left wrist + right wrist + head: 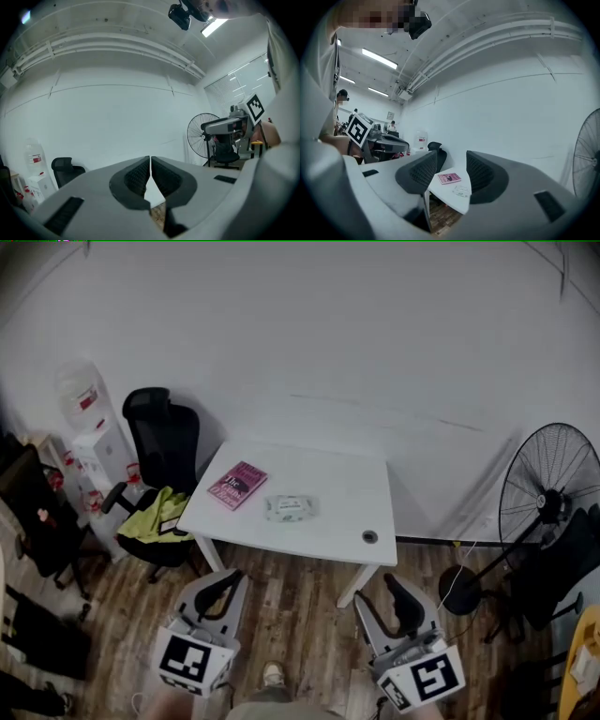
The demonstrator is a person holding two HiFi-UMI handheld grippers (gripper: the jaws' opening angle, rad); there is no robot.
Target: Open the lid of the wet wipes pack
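Observation:
The wet wipes pack (289, 508) lies flat near the middle of the white table (347, 486), its lid down; it shows small between the jaws as the wipes pack (462, 191) in the right gripper view. My left gripper (225, 585) hangs over the wooden floor short of the table's front edge, jaws pressed together and empty (150, 161). My right gripper (397, 592) is held beside it, also well short of the table, open with nothing between its jaws (452, 168).
A pink book (237, 484) lies left of the pack. A black office chair (161, 442) with a yellow-green cloth (157, 515) stands at the table's left. A standing fan (550, 486) is at the right. A water dispenser (94, 442) stands by the far-left wall.

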